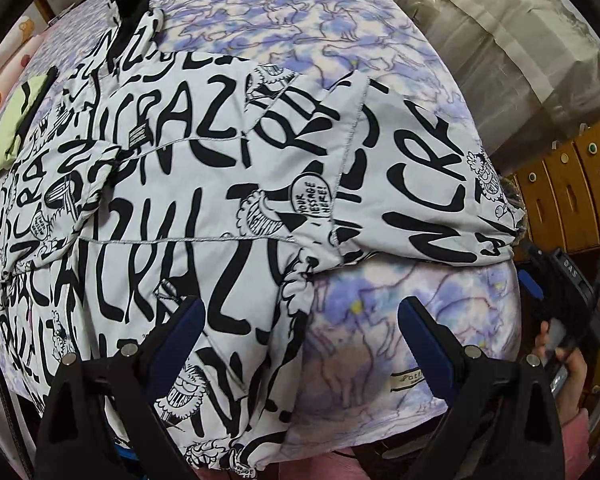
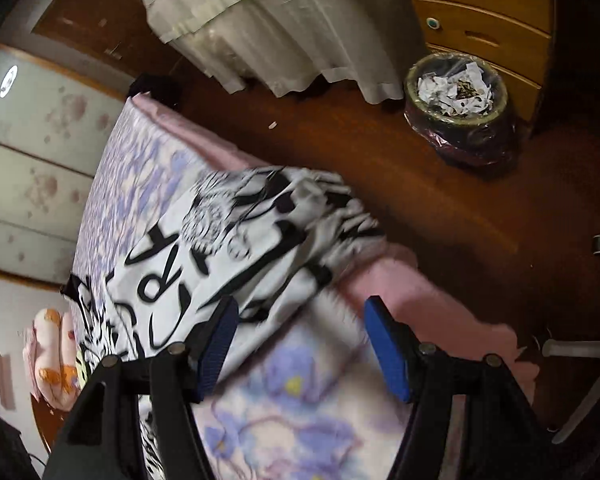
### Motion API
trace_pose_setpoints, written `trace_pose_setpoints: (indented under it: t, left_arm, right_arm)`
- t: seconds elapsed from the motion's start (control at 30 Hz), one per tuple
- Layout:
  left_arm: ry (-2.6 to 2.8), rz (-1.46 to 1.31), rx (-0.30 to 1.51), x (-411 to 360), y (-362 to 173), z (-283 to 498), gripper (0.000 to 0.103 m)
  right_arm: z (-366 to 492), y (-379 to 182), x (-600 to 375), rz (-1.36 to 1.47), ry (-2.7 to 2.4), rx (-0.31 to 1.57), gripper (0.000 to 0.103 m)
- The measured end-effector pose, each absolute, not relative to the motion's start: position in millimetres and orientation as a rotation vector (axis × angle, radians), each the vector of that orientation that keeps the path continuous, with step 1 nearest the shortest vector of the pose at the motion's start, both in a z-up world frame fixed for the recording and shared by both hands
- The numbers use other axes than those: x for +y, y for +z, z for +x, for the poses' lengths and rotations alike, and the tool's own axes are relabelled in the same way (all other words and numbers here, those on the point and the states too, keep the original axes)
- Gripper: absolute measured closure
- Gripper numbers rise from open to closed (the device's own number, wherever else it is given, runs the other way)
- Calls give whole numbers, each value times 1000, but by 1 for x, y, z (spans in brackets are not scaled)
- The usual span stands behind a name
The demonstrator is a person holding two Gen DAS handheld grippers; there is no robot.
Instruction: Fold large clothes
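A large white jacket printed with black lettering lies spread on a bed with a purple and white blanket. One sleeve stretches right toward the bed's edge. My left gripper is open and empty, hovering over the jacket's near hem and the bare blanket. My right gripper is open and empty, above the blanket just short of the sleeve end, which hangs at the bed's edge. The right gripper also shows in the left wrist view, held in a hand beside the bed.
A light green cloth lies on the bed's far left. A wooden drawer unit and a full waste bin stand on the brown floor. A pale curtain hangs behind. A white chair base is at right.
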State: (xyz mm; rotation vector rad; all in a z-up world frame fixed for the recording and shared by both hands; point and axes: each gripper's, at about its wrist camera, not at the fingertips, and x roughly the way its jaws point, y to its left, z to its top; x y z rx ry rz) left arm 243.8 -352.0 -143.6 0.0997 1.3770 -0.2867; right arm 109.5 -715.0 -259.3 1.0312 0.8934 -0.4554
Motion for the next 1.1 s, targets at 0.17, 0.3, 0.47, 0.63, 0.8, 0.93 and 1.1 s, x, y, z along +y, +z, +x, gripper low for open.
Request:
trace_pose_setpoints:
  t: [0.17, 0.3, 0.47, 0.63, 0.8, 0.93, 1.1]
  left_arm:
    - [-288, 123, 1373, -362, -144, 248, 7]
    - [-286, 112, 1378, -362, -145, 251, 7]
    - [-270, 100, 1381, -359, -148, 254, 7]
    - [-260, 93, 1389, -353, -150, 254, 7]
    - [-249, 75, 1372, -343, -146, 253, 7]
    - [-238, 50, 1350, -333, -139, 255, 7]
    - [-204, 37, 1299, -308, -127, 257, 7]
  right_arm:
    - [114, -280, -731, 1157, -436, 883, 37]
    - [116, -298, -736, 1244, -428, 882, 38]
    - [123, -307, -742, 1293, -428, 838, 50]
    - [135, -308, -745, 1304, -424, 808, 77]
    - [144, -289, -736, 1250, -428, 741, 93]
    - [146, -268, -730, 1225, -451, 666, 94]
    - [152, -227, -711, 1133, -434, 572, 95]
